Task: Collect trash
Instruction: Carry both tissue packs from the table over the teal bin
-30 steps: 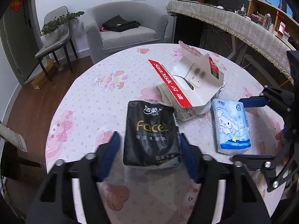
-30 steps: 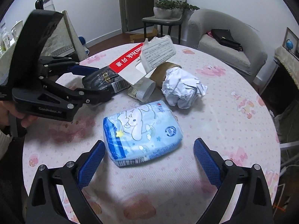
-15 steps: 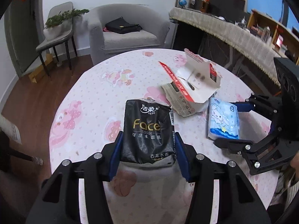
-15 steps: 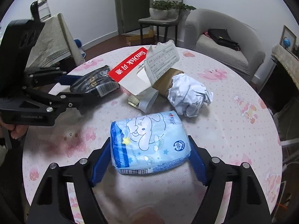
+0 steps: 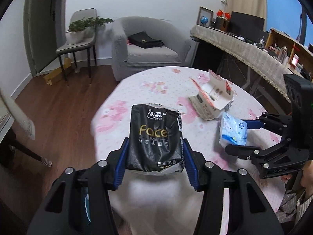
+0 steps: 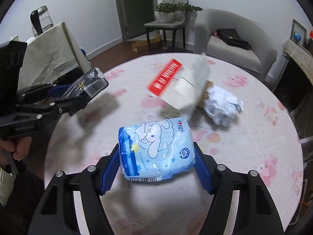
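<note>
My left gripper (image 5: 154,154) is shut on a black "Face" tissue pack (image 5: 155,135) and holds it above the round table (image 5: 137,86); this shows at the left of the right wrist view (image 6: 86,87). My right gripper (image 6: 156,162) is shut on a light blue cartoon tissue pack (image 6: 156,146), lifted off the table; it appears at the right of the left wrist view (image 5: 232,131). On the table lie a torn white and red carton (image 6: 176,84) (image 5: 213,98) and a crumpled white paper ball (image 6: 223,105).
The table has a pink patterned cloth (image 6: 254,137). A grey armchair (image 5: 146,49) with a black bag, a chair with a plant (image 5: 80,37) and a cloth-covered counter (image 5: 244,49) stand beyond. A draped chair (image 6: 52,52) stands left of the table.
Both grippers closed on their packs: the left on the black one, the right on the blue one. Both packs were then lifted off the table.
</note>
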A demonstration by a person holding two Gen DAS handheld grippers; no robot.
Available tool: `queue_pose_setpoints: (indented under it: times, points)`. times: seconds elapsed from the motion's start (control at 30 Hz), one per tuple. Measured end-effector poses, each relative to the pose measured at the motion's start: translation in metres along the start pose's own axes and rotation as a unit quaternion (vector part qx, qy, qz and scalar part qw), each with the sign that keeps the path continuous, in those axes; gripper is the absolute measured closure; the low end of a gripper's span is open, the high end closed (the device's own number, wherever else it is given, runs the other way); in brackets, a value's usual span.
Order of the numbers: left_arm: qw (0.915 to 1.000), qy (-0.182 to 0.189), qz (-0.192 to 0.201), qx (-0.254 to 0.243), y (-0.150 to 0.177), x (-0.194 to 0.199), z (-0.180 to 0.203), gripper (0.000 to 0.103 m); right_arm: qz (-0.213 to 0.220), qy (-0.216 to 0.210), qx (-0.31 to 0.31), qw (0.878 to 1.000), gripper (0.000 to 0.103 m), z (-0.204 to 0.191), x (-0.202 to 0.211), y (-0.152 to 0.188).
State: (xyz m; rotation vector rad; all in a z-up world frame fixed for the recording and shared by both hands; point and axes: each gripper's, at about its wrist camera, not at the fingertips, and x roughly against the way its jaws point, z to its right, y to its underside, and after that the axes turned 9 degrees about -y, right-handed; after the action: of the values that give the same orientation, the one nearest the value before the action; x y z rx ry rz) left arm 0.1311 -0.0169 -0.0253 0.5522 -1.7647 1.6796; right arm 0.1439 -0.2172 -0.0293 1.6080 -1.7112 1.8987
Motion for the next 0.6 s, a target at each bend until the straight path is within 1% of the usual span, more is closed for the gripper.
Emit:
queue_pose_setpoints:
  times: [0.1,0.3,0.47,0.6]
  points:
    - [0.9999,-0.013,0.002,0.001,0.007,0.007,-0.010,0.048,0.003,-0.006,0.007,1.000,0.032,-0.015,-0.004,-0.004]
    - [0.9992,-0.040,-0.003,0.004,0.020,0.017,-0.035,0.048,-0.004,-0.016,0.020,1.000,0.032,-0.038,-0.015,-0.007]
    - [0.9986,-0.051,-0.002,0.013,0.027,0.023,-0.050,0.048,0.011,-0.019,0.022,1.000,0.032,-0.053,-0.013,-0.016]
    - [0.9986,-0.050,0.007,0.014,0.031,0.031,-0.058,0.048,0.032,-0.032,0.010,0.999,0.032,-0.065,-0.015,-0.029]
